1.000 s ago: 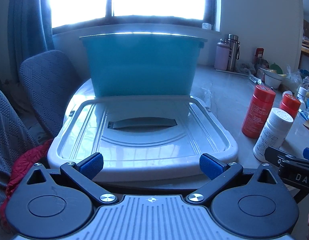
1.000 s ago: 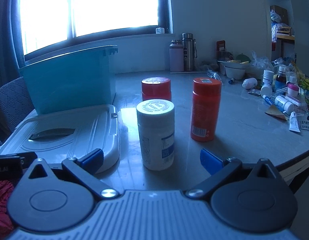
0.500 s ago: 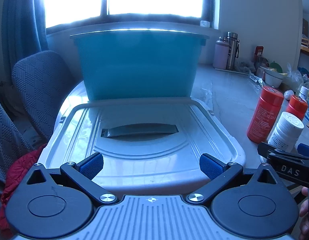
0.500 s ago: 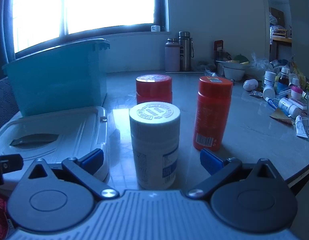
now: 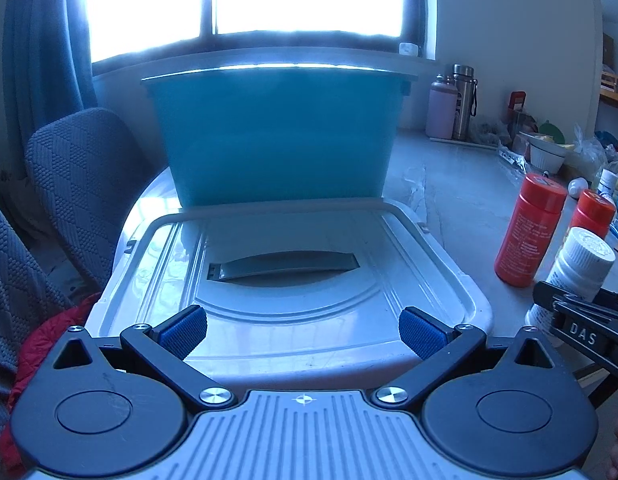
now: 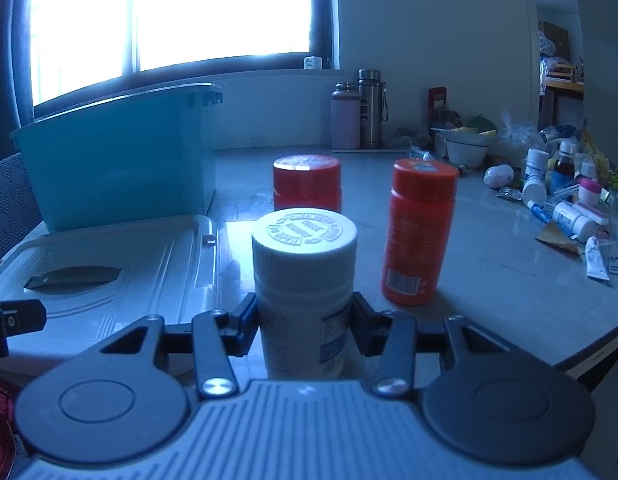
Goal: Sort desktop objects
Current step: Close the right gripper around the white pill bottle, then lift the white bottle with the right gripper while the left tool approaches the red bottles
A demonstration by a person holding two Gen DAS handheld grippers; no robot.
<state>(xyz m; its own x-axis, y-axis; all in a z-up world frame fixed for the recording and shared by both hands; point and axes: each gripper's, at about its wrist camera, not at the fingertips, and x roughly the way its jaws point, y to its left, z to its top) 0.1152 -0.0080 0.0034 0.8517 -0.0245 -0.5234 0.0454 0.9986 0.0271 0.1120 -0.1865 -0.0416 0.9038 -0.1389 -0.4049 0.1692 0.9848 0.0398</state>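
Observation:
My right gripper point(image 6: 305, 322) is shut on a white pill bottle point(image 6: 305, 272) that stands on the table; the bottle also shows in the left wrist view point(image 5: 577, 264). A tall orange bottle point(image 6: 419, 232) stands just right of it and a short red jar point(image 6: 307, 182) behind it. My left gripper point(image 5: 303, 332) is open and empty over the near edge of a white bin lid point(image 5: 289, 276). A teal storage bin point(image 5: 277, 136) stands behind the lid, its inside hidden.
Two flasks point(image 6: 359, 110) stand by the far wall. A bowl point(image 6: 467, 152) and several small bottles and tubes point(image 6: 569, 208) clutter the right side of the table. A grey chair point(image 5: 81, 184) and red cloth point(image 5: 37, 344) lie left of the lid.
My right gripper moved forward around the white bottle and closed on it. The left gripper drifted slightly and stayed open.

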